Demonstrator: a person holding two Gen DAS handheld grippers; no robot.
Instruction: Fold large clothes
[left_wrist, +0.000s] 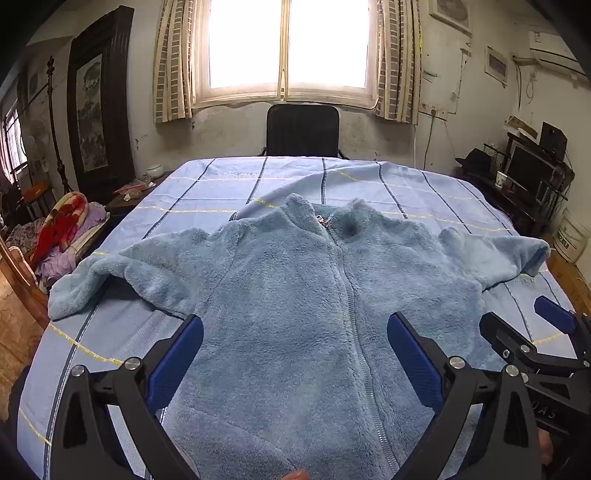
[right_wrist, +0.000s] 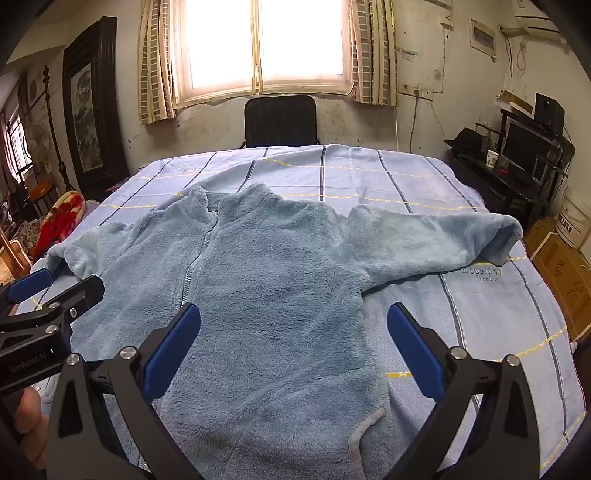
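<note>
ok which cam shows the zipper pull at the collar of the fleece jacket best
The left wrist view: the metal zipper pull on the light blue fleece jacket faces the camera at the collar. In the right wrist view the zipper line shows, but the collar folds over the pull.

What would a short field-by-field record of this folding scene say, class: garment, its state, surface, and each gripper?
garment: light blue fleece jacket
state: spread flat, front up, zipped, both sleeves out, unfolded
surface: blue striped sheet over the table
left gripper: open, above the jacket's lower part, holding nothing
right gripper: open, above the jacket's right side, holding nothing
behind: black chair
</note>
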